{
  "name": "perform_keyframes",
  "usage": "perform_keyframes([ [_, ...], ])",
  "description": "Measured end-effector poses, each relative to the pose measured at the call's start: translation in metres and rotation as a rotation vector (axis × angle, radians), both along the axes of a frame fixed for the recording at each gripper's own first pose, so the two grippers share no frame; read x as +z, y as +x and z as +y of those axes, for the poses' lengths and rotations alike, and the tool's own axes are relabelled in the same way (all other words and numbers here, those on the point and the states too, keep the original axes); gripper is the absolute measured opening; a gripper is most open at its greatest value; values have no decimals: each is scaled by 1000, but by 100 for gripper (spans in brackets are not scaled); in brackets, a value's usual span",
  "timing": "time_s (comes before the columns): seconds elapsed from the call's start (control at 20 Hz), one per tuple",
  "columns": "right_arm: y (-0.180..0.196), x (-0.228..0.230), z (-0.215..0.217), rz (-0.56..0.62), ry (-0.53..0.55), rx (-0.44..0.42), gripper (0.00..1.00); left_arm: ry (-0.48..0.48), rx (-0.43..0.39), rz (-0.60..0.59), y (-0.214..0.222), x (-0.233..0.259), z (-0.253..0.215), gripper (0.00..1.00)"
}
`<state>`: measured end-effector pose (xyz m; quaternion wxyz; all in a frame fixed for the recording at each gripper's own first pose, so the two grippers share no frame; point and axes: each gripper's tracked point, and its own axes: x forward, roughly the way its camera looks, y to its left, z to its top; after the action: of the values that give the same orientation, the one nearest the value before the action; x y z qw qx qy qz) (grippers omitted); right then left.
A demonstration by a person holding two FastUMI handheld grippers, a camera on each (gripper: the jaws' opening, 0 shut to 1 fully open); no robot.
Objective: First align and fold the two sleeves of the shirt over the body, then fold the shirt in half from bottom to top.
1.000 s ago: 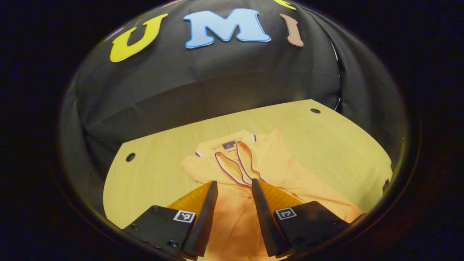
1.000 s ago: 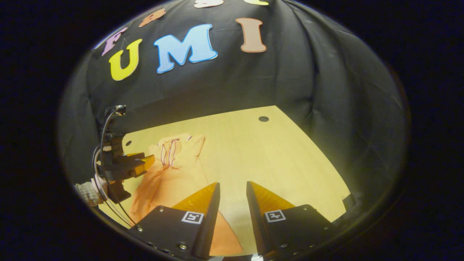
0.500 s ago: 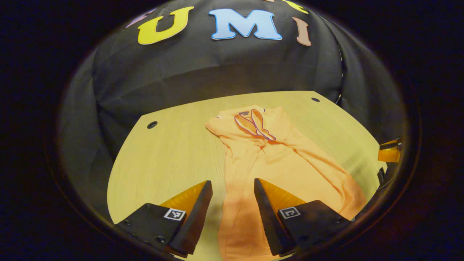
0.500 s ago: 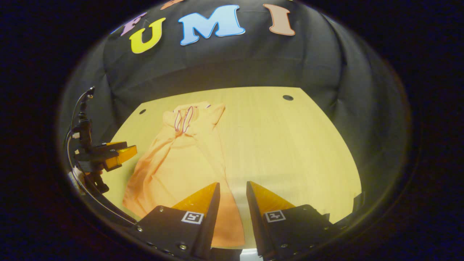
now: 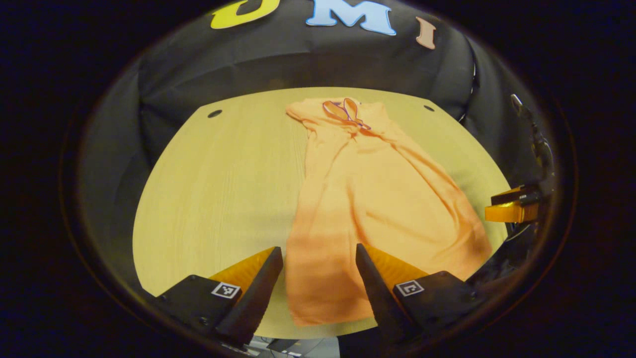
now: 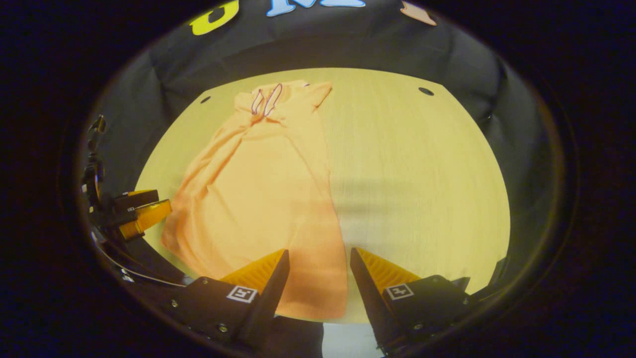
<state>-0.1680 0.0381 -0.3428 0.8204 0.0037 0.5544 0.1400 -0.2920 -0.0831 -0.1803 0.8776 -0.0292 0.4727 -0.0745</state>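
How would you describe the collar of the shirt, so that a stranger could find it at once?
Start at the wooden table and find the orange shirt lying lengthwise on it. Follow the shirt to its far end, near the booth wall. The collar lies there, the only part with thin purple piping.

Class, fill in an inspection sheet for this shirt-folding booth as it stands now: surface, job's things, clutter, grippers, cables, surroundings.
Surface: wooden table, with round holes near its far corners.
Job's things: orange shirt lies lengthwise, collar at the far end, both sleeves folded over the body, hem at the near edge; bottom-to-top fold not yet done.
Clutter: nothing seen.
Grippers: left gripper open, astride the hem's left corner; right gripper open, astride the right corner.
Cables: dark cables beside the left gripper.
Surroundings: black cloth wall.
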Motion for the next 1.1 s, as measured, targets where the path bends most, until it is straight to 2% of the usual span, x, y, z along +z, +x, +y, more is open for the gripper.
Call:
perform_keyframes([
  [0.2, -28, -24, 2, 133, -75, 62, 78, 13, -17, 124, -27, -24, -5, 97],
  [0.35, -45, -34, -2, 186, -122, 90, 78, 57, -37, 202, -41, -44, -3, 98],
  [0.45, -48, -40, -1, 209, -147, 101, 78, 64, -37, 210, -39, -43, -3, 98],
  [0.5, -50, -43, -1, 219, -153, 104, 75, 63, -37, 231, -40, -43, -2, 98],
  [0.55, -54, -48, 0, 234, -157, 108, 78, 54, -25, 252, -38, -44, -2, 98],
  [0.7, -58, -50, -1, 275, -171, 115, 80, 61, -29, 292, -37, -44, -4, 98],
  [0.75, -56, -52, -1, 279, -170, 112, 81, 63, -24, 295, -35, -43, -4, 95],
  [0.85, -56, -53, -1, 308, -178, 116, 81, 58, -10, 284, -32, -43, -5, 98],
  [0.95, -55, -53, 0, 326, -180, 104, 81, 58, -30, 270, -30, -44, -9, 97],
  [1.0, -54, -52, 1, 326, -177, 98, 80, 56, -42, 254, -25, -44, -12, 88],
  [1.05, -53, -51, 3, 321, -167, 83, 66, 54, -58, 255, -24, -43, -16, 80],
  [1.1, -49, -50, 5, 308, -143, 62, 53, 49, -70, 259, -22, -42, -20, 60],
])
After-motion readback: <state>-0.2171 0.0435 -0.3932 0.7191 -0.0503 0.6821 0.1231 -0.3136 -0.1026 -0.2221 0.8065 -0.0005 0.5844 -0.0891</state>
